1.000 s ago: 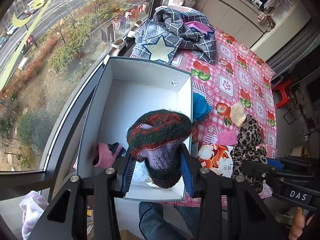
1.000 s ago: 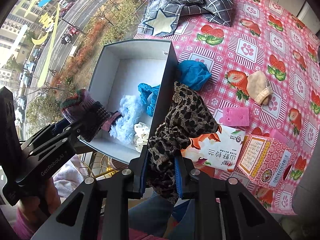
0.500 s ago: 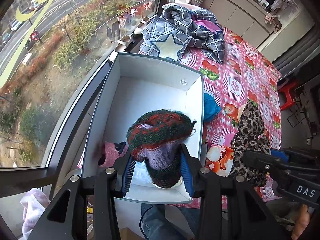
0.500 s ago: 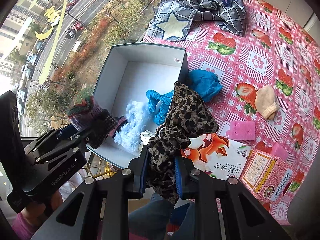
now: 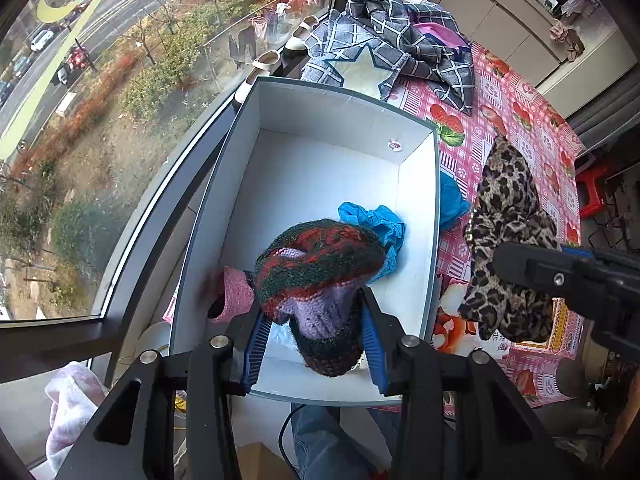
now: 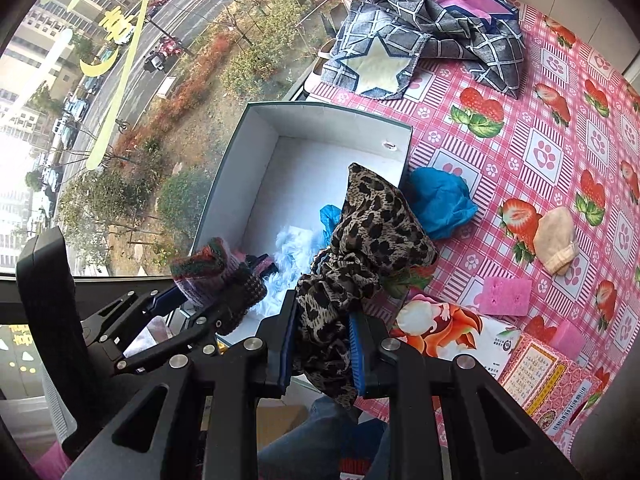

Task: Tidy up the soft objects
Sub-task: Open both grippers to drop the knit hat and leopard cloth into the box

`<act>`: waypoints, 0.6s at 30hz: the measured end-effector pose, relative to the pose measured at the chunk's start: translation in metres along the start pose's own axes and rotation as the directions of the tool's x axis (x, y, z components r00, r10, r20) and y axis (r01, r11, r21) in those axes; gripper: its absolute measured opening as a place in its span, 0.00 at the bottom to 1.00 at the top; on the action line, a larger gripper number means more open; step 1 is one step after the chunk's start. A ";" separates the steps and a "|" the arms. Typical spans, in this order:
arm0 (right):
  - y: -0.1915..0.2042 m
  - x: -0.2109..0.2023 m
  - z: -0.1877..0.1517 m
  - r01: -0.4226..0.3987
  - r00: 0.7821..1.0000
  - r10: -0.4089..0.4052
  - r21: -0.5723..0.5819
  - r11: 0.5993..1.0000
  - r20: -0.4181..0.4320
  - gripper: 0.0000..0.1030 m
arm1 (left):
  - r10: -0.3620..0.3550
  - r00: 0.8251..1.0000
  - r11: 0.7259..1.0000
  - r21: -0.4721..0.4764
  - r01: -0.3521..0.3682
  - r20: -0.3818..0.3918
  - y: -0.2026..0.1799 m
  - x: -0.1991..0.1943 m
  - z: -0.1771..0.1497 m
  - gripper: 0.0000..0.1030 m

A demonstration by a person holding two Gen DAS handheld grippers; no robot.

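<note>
Two grippers: each clamps a soft item over a white cardboard box (image 5: 416,208) set on a strawberry-print tablecloth (image 6: 520,128) beside a window.
Left gripper (image 5: 316,340): blue pads pinch a red, green and purple knitted hat (image 5: 320,272), held above the near end of the box.
Right gripper (image 6: 322,350): jaws pressed nearly together on a bunched leopard-print scarf (image 6: 372,240).
Change since a second ago: the scarf has travelled from over the table toward the box and now overlaps its right wall in the right wrist view; the knitted hat sits slightly lower in the box.
Box contents: blue crumpled cloth (image 5: 380,220) near the right wall, pale blue fluffy item (image 6: 288,248) beside it, pink knitted piece (image 5: 232,292) at the left wall.
Open room: the far half of the box floor is bare.
Edges: the box's left wall runs along the window frame; its near wall overhangs the table edge above a person's jeans (image 5: 324,440).
On the table: a second blue cloth (image 6: 440,200) touching the box's outer right wall, beige mitten (image 6: 558,240), pink sponge (image 6: 506,296), printed packet (image 6: 452,336), grey checked fabric with a star (image 6: 420,36) at the far end.
</note>
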State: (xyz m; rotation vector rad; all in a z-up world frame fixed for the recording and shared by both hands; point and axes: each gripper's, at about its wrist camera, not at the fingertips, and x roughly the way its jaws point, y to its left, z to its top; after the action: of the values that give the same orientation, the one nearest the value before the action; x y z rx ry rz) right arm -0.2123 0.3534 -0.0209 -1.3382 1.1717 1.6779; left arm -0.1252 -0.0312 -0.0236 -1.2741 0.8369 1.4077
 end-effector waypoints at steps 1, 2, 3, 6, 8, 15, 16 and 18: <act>0.002 0.000 0.002 -0.001 1.000 0.001 -0.003 1.000 0.001 0.23 | 0.001 1.000 1.000 -0.001 -0.001 -0.003 0.000 0.001 0.000 0.45; 0.004 0.000 0.004 -0.002 1.000 0.002 -0.007 1.000 0.003 0.23 | 0.002 1.000 1.000 -0.001 -0.002 -0.005 0.001 0.001 0.000 0.45; 0.005 0.001 0.006 -0.004 1.000 0.004 -0.010 1.000 0.005 0.23 | 0.003 1.000 1.000 -0.001 -0.003 -0.007 0.001 0.002 -0.001 0.45; 0.011 0.001 0.010 -0.017 1.000 0.017 -0.016 1.000 0.009 0.23 | 0.002 1.000 1.000 -0.001 -0.002 -0.013 0.001 0.002 -0.002 0.45; 0.015 0.002 0.013 -0.019 1.000 0.019 -0.023 1.000 0.010 0.23 | 0.001 1.000 1.000 0.002 -0.001 -0.018 0.000 0.004 -0.001 0.45; 0.025 0.005 0.021 -0.015 1.000 0.015 -0.051 0.999 0.011 0.23 | 0.015 0.999 1.000 0.023 -0.014 -0.033 -0.004 0.008 -0.003 0.54; 0.026 0.005 0.021 -0.014 1.000 0.015 -0.055 0.998 0.011 0.23 | 0.013 0.999 1.000 0.024 -0.013 -0.031 -0.004 0.007 -0.003 0.56; 0.028 0.005 0.023 -0.016 1.000 0.017 -0.059 0.998 0.007 0.23 | 0.009 1.000 1.000 0.025 -0.009 -0.024 -0.004 0.006 -0.002 0.62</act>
State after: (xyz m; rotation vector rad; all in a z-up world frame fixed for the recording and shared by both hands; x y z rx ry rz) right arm -0.2465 0.3645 -0.0176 -1.3602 1.1397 1.7398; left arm -0.1201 -0.0310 -0.0289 -1.2720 0.8749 1.3876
